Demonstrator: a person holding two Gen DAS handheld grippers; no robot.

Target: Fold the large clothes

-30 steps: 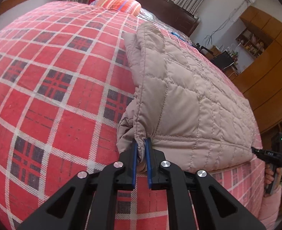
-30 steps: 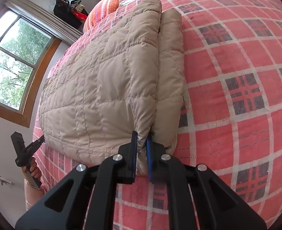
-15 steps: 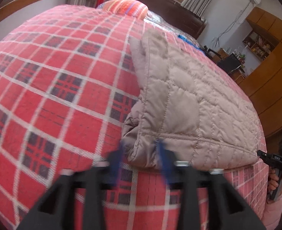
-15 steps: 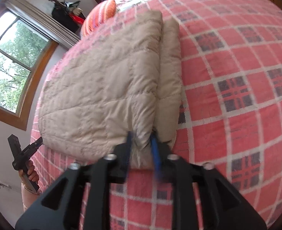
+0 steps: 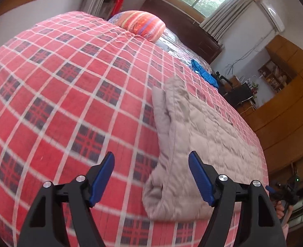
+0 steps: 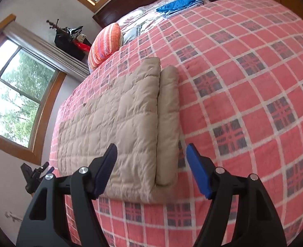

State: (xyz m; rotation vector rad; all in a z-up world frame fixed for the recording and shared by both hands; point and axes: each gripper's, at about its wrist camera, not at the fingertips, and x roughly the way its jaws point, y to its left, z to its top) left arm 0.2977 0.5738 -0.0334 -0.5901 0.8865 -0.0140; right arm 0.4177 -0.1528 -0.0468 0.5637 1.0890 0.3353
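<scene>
Folded quilted coat (image 6: 118, 119) lies flat — long axis toward the pillow (image 6: 106, 43).

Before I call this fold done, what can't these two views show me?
- Left wrist: padded jacket's near edge blurred; its corner sits behind a gripper finger.
- Right wrist: its near-left corner hidden behind a finger.
- Both: underside layers against the plaid bedspread unseen.
- Blue folded cloth: too small to identify.
</scene>
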